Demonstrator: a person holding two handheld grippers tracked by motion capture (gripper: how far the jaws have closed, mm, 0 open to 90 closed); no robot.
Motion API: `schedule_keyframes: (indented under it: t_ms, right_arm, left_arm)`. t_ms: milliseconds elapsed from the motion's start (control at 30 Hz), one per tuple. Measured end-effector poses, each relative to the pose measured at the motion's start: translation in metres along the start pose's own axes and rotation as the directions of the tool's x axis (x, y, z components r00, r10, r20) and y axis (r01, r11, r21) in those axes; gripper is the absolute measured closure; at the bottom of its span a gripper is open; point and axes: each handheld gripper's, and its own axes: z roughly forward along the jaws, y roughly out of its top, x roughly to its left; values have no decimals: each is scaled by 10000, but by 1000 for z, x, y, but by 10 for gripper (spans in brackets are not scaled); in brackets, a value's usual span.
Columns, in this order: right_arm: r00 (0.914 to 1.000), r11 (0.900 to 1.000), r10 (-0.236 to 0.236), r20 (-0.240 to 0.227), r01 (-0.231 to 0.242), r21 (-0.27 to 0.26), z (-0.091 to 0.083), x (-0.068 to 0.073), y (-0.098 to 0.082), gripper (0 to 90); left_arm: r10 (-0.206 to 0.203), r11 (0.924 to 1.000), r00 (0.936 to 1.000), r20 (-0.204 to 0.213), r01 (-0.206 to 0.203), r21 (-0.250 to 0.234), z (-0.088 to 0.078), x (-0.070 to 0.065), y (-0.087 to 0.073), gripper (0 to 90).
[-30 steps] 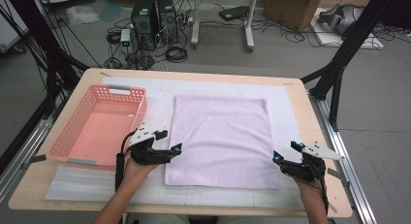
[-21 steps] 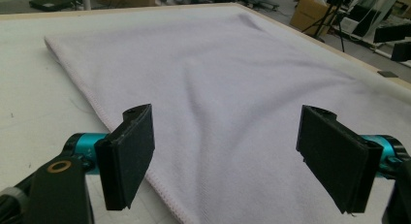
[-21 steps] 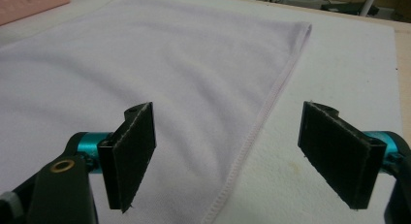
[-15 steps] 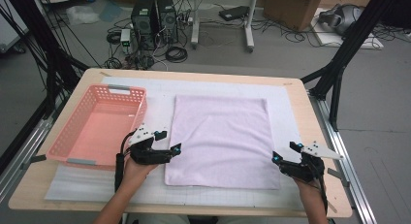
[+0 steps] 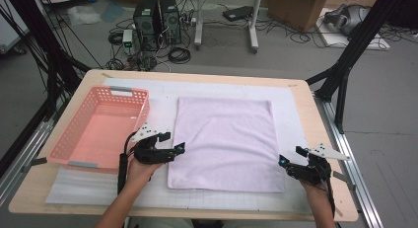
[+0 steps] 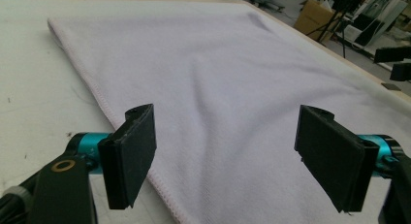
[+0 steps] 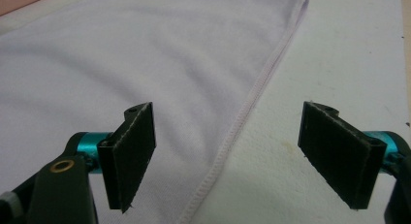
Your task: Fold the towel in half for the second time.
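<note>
A lilac towel (image 5: 224, 141) lies flat on the white mat (image 5: 292, 107) in the middle of the table. My left gripper (image 5: 173, 143) sits at the towel's left edge near the front, open. In the left gripper view its jaws (image 6: 225, 156) stand wide apart low over the towel (image 6: 232, 88), with the hem just inside the left pad. My right gripper (image 5: 288, 156) is at the towel's right edge near the front corner, also open. In the right gripper view the stitched hem of the towel (image 7: 145, 64) runs up between the two pads of that gripper (image 7: 228, 156).
A pink plastic basket (image 5: 129, 92) stands on the left of the table, close behind my left hand. The wooden table edge (image 5: 323, 124) lies to the right of the mat. Computers, cables and boxes are on the floor beyond the table.
</note>
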Motion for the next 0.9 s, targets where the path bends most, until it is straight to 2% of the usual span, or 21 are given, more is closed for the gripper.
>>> schedule_keyframes:
  t_ms: [333, 500, 567, 667, 833, 867, 900]
  right_arm:
    - [9998, 9998, 136, -111, -134, 179, 13, -2, 12, 200]
    - [9998, 9996, -23, -220, 30, 291, 22, -4, 25, 200]
    - [9997, 9995, -27, -257, 35, 306, 25, -5, 29, 200]
    - [9994, 9990, 33, -352, -17, 446, 31, -8, 35, 200]
    - [9995, 9964, 85, -305, -59, 844, 45, -17, 44, 200]
    - [9995, 9959, 100, -285, -74, 898, 47, -18, 45, 200]
    - [9997, 9955, 141, -215, -120, 940, 49, -20, 48, 200]
  left_arm:
    - [-154, 9985, 9997, -176, 163, 529, 23, 11, 19, 236]
    - [192, 9964, 9991, -389, -159, 830, 35, 15, 35, 237]
    - [208, 9955, 9987, -459, -164, 936, 40, 18, 41, 238]
    - [44, 9958, 9992, -405, -7, 915, 46, 23, 48, 254]
    - [-181, 9969, 9973, -716, 235, 756, 60, 30, 57, 259]
    - [-354, 9961, 9957, -861, 421, 772, 63, 33, 56, 268]
    - [-540, 9917, 9933, -1024, 653, 1104, 67, 36, 55, 273]
